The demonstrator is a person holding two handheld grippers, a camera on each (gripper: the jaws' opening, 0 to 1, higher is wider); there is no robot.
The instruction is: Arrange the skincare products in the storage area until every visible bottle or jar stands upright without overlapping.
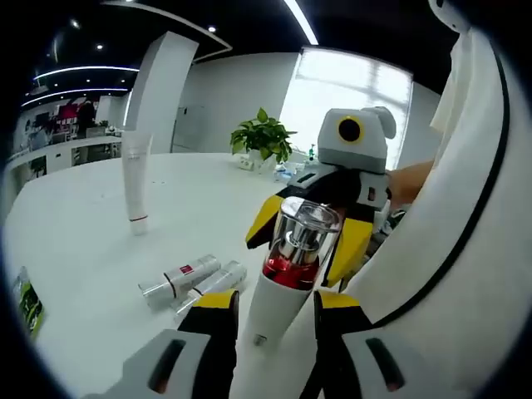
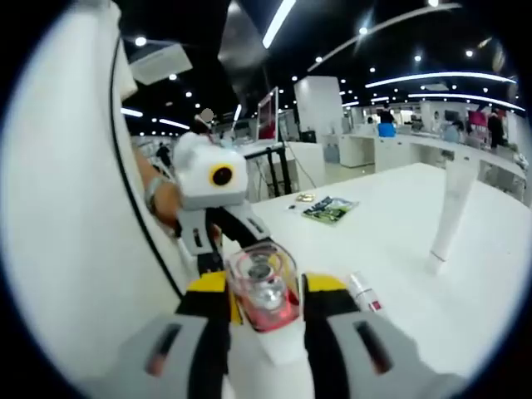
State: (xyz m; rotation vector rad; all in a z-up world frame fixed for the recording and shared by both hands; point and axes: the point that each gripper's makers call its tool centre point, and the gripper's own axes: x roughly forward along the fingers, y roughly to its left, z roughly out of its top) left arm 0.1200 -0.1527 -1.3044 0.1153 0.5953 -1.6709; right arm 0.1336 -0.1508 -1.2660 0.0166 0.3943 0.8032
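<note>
White pump bottle [image 1: 283,283] clamped by both jaws; potted plant [image 1: 263,137] seemingly behind.

Potted plant [image 1: 263,139] (leafy) — green packet [image 2: 330,209] flat

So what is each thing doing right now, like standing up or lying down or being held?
Pump bottle: off the table, tilted, gripped by both grippers.
Left gripper: shut on the bottle's white body.
Right gripper: shut on the bottle's clear top.
White tube: standing upright on the table.
Two silver tubes: lying side by side, touching.
Green packet: lying flat.
Potted plant: upright.
</note>
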